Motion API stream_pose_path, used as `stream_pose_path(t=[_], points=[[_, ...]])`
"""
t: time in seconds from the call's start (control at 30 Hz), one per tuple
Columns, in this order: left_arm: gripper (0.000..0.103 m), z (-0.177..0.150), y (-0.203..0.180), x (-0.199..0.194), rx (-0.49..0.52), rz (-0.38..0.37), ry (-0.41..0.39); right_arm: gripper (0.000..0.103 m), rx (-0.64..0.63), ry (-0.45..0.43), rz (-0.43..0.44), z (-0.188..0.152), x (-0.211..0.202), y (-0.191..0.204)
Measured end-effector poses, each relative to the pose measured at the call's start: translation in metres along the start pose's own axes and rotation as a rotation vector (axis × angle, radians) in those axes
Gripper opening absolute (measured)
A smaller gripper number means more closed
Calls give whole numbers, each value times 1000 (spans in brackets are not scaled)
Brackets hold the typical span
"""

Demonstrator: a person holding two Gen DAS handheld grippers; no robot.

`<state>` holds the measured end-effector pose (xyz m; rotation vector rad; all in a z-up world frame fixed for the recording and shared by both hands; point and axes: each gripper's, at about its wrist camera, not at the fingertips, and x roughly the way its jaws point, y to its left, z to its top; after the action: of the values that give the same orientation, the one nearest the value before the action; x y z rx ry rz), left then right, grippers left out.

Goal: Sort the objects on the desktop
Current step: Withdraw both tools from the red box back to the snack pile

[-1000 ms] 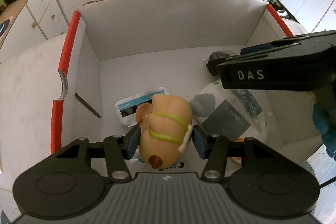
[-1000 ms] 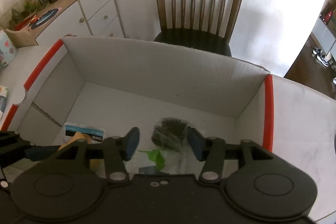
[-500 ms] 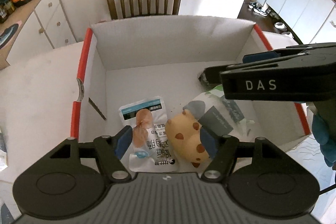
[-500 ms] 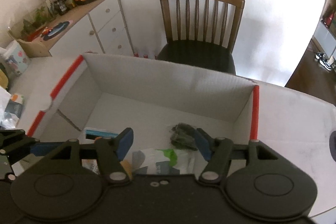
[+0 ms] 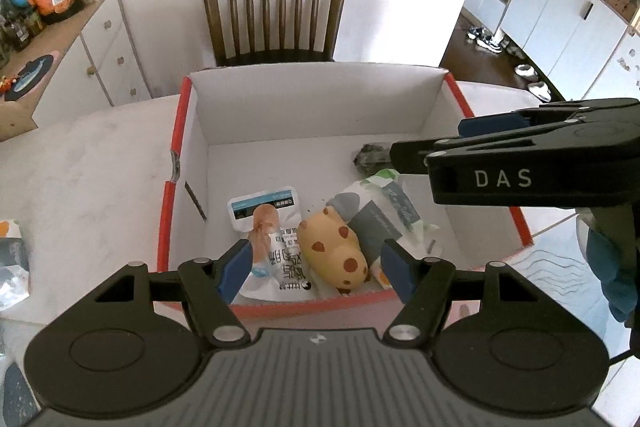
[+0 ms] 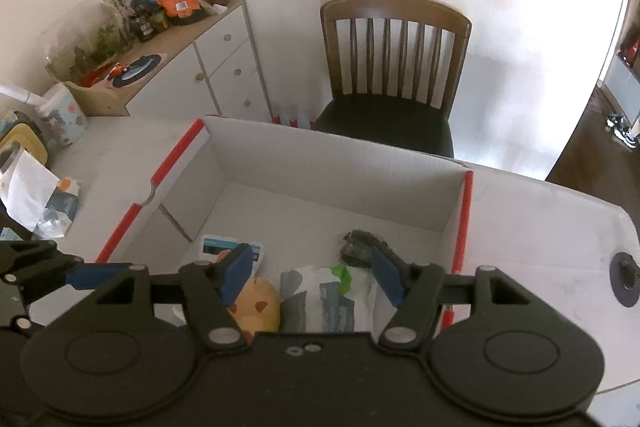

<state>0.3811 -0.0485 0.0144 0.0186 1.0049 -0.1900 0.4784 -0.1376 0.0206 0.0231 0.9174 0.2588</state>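
Toy (image 5: 332,253) dropped in box (image 5: 316,99), left gripper (image 5: 316,263) raised, empty

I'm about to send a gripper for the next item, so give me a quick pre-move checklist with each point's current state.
1. Left gripper jaws open and empty: ok.
2. Right gripper jaws open and empty: ok.
3. Spotted yellow toy lying inside the box: ok.
4. Snack pouch and tissue pack in the box beside the toy: ok.
5. Items left on the table, such as the packets: not ok, unsorted.
6. Which item comes next: cannot tell.
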Motion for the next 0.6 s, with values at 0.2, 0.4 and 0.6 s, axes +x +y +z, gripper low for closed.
stream_pose_path(t=[0.2, 0.4, 0.6], points=[[70, -10, 0, -23, -4, -3, -34, 67, -23, -11, 7, -6, -17, 6], [70, -24, 4, -46, -3, 8, -65, 68, -40, -31, 13, -18, -40, 18], [70, -37, 6, -67, 8, -15, -91, 70, -25, -52, -2, -30, -68, 24]])
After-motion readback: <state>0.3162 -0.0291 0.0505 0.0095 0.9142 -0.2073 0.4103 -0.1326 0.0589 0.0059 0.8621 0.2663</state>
